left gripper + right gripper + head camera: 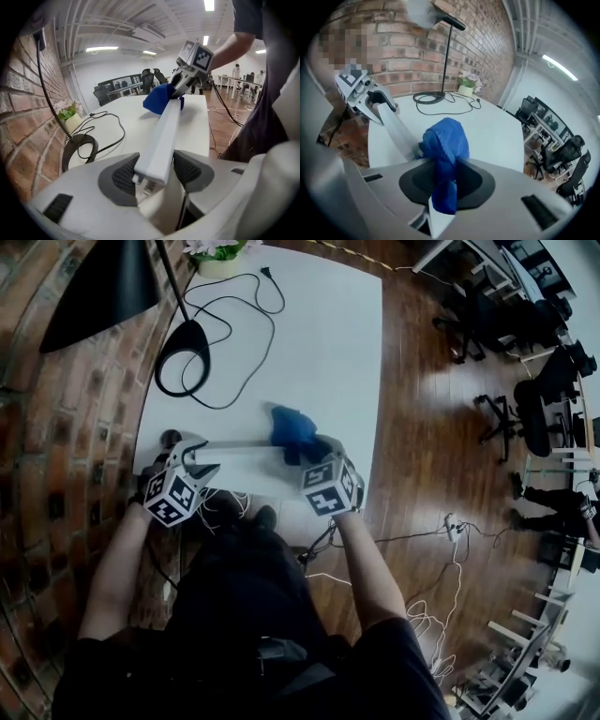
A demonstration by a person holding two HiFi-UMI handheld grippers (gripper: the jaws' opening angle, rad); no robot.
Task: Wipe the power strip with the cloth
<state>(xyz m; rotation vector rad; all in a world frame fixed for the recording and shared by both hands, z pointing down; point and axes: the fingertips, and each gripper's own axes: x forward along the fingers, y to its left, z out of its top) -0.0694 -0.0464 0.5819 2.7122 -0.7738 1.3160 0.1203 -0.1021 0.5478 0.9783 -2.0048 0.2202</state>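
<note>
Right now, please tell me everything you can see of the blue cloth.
The cloth is deep blue, soft-looking fabric with a fine weave, bunched into a crumpled lump. The right gripper is shut on its lower part: a narrow tail sits between the jaws and the bulk bulges out beyond them. The bulk lies against one end of the white power strip, over the white table. Whether it touches the table I cannot tell.

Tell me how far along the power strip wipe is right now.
Done: the left gripper grips one end of the power strip, and the right gripper is shut on the blue cloth. In hand: the cloth is bunched against the strip's far end. Left: the pass along the strip; whether any of it is wiped yet I cannot tell.
</note>
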